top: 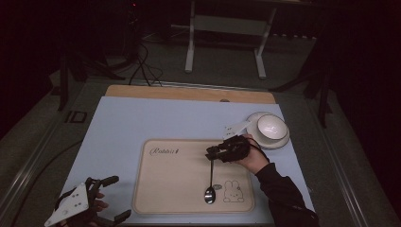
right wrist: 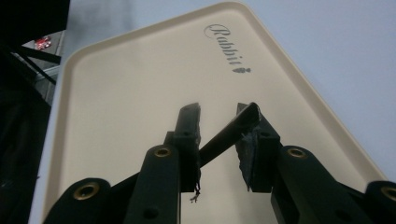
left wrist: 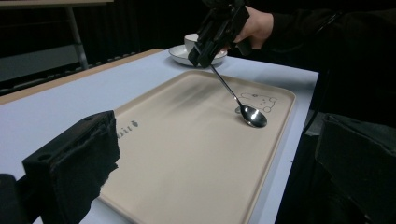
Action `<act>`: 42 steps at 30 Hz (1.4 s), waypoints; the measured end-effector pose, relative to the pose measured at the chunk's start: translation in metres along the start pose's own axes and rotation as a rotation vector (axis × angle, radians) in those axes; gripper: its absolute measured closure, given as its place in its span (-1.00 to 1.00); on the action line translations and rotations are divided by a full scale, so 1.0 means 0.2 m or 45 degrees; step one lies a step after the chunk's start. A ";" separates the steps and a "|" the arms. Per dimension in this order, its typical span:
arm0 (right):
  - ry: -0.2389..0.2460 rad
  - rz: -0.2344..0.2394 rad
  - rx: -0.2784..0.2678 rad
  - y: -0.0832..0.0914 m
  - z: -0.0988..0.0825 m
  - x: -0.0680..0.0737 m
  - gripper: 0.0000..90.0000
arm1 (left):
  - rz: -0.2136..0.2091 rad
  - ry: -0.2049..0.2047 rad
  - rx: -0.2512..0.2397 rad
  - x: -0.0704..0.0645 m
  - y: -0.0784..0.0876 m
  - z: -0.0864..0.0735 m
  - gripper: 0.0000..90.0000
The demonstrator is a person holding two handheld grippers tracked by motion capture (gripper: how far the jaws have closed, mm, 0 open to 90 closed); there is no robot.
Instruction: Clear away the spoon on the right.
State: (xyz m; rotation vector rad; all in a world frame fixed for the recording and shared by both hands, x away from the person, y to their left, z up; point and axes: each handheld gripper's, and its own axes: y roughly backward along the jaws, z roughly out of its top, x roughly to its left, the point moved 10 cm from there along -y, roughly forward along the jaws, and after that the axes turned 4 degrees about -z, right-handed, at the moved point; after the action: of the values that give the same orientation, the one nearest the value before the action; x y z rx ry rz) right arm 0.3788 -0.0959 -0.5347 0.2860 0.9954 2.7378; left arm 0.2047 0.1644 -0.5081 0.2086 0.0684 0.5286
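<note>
A metal spoon (top: 210,182) stands slanted over a beige tray (top: 142,189) with a rabbit drawing, its bowl (left wrist: 252,115) resting on the tray (left wrist: 187,140) by the rabbit. My right gripper (top: 211,153) is around the top of the handle. In the right gripper view the handle (right wrist: 229,133) crosses the gap between the parted jaws of the right gripper (right wrist: 219,112) and leans on one jaw tip, unpressed. My left gripper (top: 119,197) rests wide open at the table's front left corner, with nothing between its jaws, facing the tray and the right gripper (left wrist: 201,53).
A white bowl (top: 272,126) sits on a saucer (top: 279,143) just beyond the tray's far right corner, close behind the right hand. The tray lies on a pale blue mat (top: 118,127) over a wooden table (top: 189,93). A white stand and cables lie on the floor beyond.
</note>
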 end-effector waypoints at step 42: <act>-0.162 -0.028 0.018 -0.18 -0.12 -0.17 0.39 | -0.004 -0.026 0.019 -0.01 -0.01 -0.01 -1.00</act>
State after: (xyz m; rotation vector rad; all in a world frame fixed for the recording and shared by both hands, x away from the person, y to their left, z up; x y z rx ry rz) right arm 0.4107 -0.0920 -0.5797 0.4428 0.9783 2.6562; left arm 0.2033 0.1618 -0.5098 0.2283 0.0530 0.5227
